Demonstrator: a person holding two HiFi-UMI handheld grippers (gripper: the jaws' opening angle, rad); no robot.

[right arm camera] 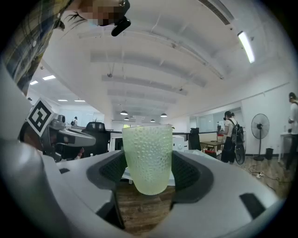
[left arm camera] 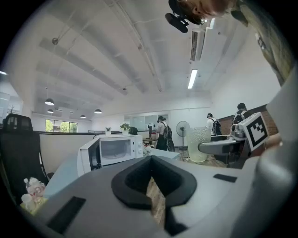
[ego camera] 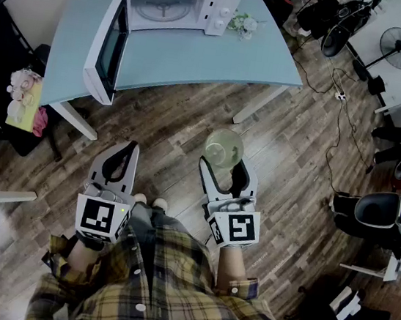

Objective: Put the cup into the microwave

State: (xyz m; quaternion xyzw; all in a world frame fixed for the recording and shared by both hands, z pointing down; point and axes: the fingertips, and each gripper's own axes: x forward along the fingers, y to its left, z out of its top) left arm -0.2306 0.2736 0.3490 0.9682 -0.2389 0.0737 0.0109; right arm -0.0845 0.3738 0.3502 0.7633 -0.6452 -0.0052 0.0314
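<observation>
Transport step. Right hand-held gripper is clamped on the cup, upright over the floor. Left hand-held gripper is closed and empty. Microwave sits at 11 o'clock on the bench with its door open. Next, probably: carry forward, level, onto the turntable.

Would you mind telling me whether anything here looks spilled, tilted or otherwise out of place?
Nothing stands out. The cup sits upright, clamped in the right gripper, and the microwave stands on the table with its door swung open, ready for it.
</observation>
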